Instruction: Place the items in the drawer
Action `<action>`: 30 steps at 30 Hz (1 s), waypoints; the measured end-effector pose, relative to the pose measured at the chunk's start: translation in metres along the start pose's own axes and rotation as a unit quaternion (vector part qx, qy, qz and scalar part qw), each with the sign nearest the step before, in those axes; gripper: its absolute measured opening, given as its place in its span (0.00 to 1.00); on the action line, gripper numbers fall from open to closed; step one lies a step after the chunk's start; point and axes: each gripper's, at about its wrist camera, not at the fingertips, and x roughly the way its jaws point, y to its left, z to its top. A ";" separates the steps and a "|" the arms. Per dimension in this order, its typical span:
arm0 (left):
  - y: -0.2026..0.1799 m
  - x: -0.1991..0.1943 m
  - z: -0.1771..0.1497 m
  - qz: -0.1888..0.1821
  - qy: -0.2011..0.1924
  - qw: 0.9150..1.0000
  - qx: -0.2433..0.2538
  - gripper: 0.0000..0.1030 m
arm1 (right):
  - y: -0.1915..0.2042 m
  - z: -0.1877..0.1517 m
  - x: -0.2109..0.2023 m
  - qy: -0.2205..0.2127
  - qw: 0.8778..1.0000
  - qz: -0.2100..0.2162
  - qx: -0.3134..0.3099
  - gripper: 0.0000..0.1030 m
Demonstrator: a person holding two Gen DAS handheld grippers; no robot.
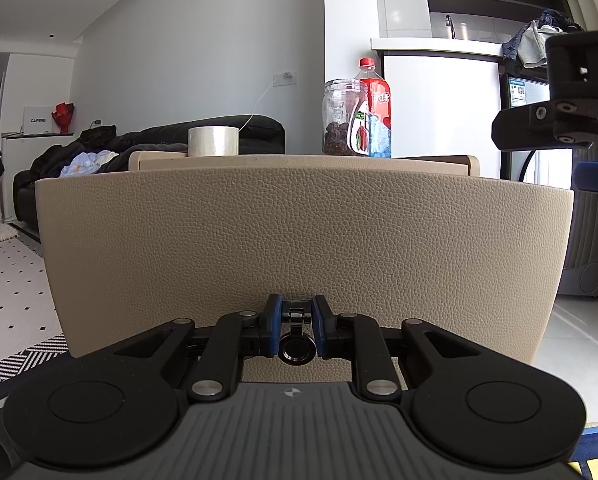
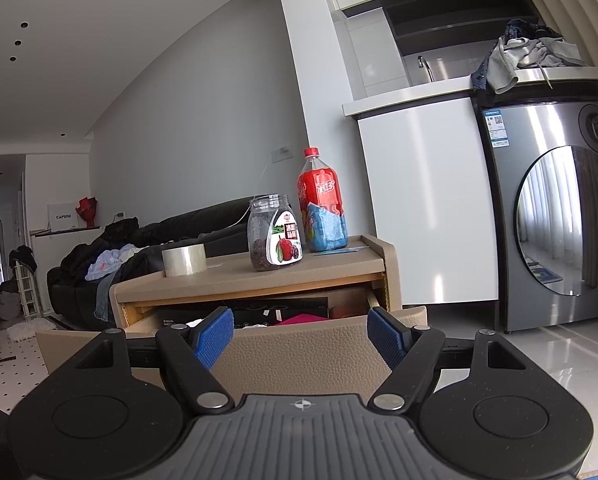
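A beige leather-textured drawer front [image 1: 299,248] fills the left wrist view. My left gripper [image 1: 295,328] is shut on its black ring handle [image 1: 296,350]. The drawer [image 2: 299,344] stands pulled out in the right wrist view, with dark boxes and a pink item [image 2: 299,317] inside. My right gripper [image 2: 301,336] hovers open just above the drawer front, holding nothing. On the cabinet top [image 2: 331,262] stand a roll of clear tape [image 2: 184,260], a clear jar of dried fruit [image 2: 274,232] and a red-capped drink bottle [image 2: 322,204]. The same tape [image 1: 213,141], jar [image 1: 345,118] and bottle [image 1: 376,110] show above the drawer front.
A black sofa [image 2: 99,264] with clothes lies behind the cabinet on the left. A white counter unit [image 2: 423,200] and a steel washing machine [image 2: 555,216] stand to the right. Tiled floor [image 2: 539,352] spreads on the right, with patterned flooring [image 1: 11,280] on the left.
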 end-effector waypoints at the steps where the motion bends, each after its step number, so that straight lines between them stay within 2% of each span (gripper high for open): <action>1: 0.000 0.001 0.000 0.000 0.000 1.000 0.000 0.19 | 0.000 0.000 0.000 0.000 1.000 0.000 0.000 0.75; 30: -0.002 0.010 0.006 -0.003 0.007 1.000 -0.011 0.19 | -0.001 0.000 0.002 0.003 1.000 -0.002 0.001 0.75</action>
